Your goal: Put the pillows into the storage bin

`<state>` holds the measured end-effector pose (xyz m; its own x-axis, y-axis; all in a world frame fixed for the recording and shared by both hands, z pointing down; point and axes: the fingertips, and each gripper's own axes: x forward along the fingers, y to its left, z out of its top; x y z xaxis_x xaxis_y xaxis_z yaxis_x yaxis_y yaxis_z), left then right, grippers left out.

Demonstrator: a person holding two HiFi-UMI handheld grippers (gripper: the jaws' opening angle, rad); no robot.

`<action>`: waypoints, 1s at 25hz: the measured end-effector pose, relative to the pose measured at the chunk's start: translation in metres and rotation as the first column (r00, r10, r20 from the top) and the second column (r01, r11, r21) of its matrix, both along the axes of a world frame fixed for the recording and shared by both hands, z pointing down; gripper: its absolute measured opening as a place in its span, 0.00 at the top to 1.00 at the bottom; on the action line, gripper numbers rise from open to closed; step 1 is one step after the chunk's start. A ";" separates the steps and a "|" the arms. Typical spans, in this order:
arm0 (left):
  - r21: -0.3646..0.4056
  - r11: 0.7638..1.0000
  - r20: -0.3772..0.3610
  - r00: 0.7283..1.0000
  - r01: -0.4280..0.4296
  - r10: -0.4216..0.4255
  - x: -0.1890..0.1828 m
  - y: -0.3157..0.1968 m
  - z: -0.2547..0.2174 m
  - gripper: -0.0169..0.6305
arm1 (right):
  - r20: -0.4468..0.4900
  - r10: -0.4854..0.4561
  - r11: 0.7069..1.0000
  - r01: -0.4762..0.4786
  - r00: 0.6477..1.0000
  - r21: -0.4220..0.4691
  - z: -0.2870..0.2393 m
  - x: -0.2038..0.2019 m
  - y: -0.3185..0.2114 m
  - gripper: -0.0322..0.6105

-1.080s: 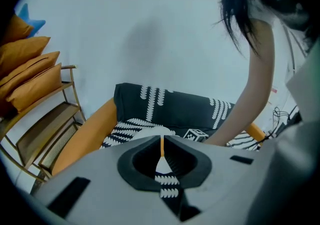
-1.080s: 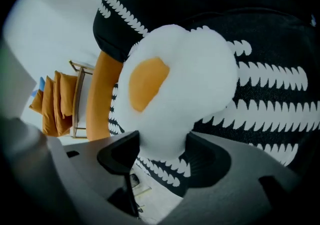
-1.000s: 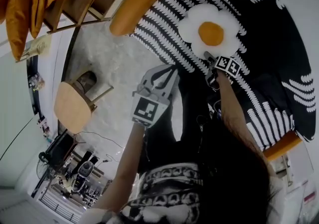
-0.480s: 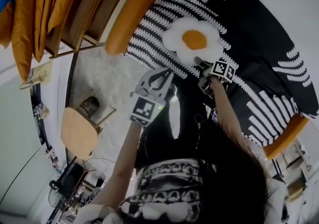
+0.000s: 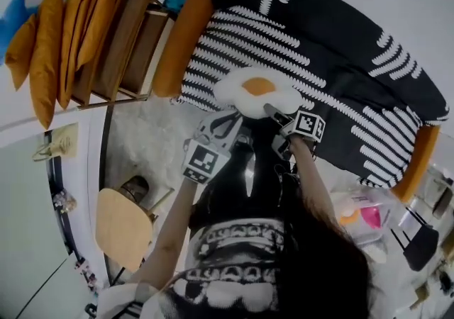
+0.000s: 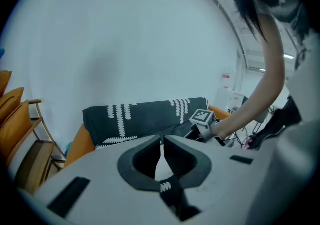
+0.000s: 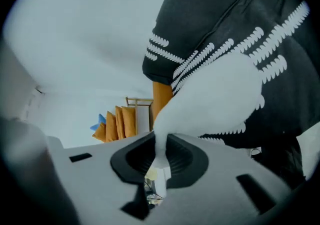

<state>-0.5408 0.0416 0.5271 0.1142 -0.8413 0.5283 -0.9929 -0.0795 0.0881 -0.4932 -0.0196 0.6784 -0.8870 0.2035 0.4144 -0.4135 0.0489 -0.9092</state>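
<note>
A fried-egg pillow (image 5: 257, 91), white with an orange yolk, hangs above the black-and-white sofa cover (image 5: 340, 62). My right gripper (image 5: 273, 113) is shut on the pillow's near edge, and its jaws have just been closing on it. In the right gripper view the white pillow (image 7: 220, 94) runs down between the right gripper's (image 7: 161, 141) pads. My left gripper (image 5: 225, 125) hovers just left of the pillow's lower edge. In the left gripper view the left gripper's (image 6: 161, 141) tips meet with nothing seen held, pointing at the sofa (image 6: 145, 116).
Orange sofa arms (image 5: 181, 41) flank the cover. Orange cushions (image 5: 50, 48) and a blue one (image 5: 14, 16) lean by a wooden rack (image 5: 120, 34) at the left. A round wooden stool (image 5: 124, 229) stands on the pale rug (image 5: 149, 140). A clear container (image 5: 362, 215) sits at the right.
The right gripper's jaws have closed on the egg pillow's edge and lifted it off the sofa cover. Both hands have risen, and the left gripper stays shut beside the pillow.
</note>
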 end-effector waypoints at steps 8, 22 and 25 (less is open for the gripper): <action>0.047 0.987 0.031 0.988 -0.153 0.152 0.032 0.067 -0.020 0.95 | 0.072 0.212 0.976 -0.215 0.975 0.039 -0.052 0.048 0.059 0.88; 0.139 0.849 0.021 0.859 -0.509 0.511 0.169 0.035 -0.047 0.95 | 0.091 0.584 0.796 -0.591 0.807 0.128 -0.090 0.223 0.061 0.88; 0.153 0.801 0.015 0.811 -0.579 0.584 0.216 0.026 -0.051 0.95 | 0.096 0.673 0.721 -0.680 0.733 0.135 -0.095 0.279 0.063 0.88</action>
<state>-0.3243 0.0675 0.4758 0.6209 -0.6770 0.3952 -0.7528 -0.6555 0.0600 -0.2144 0.0430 0.5839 -0.7798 -0.5181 0.3513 -0.3562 -0.0943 -0.9296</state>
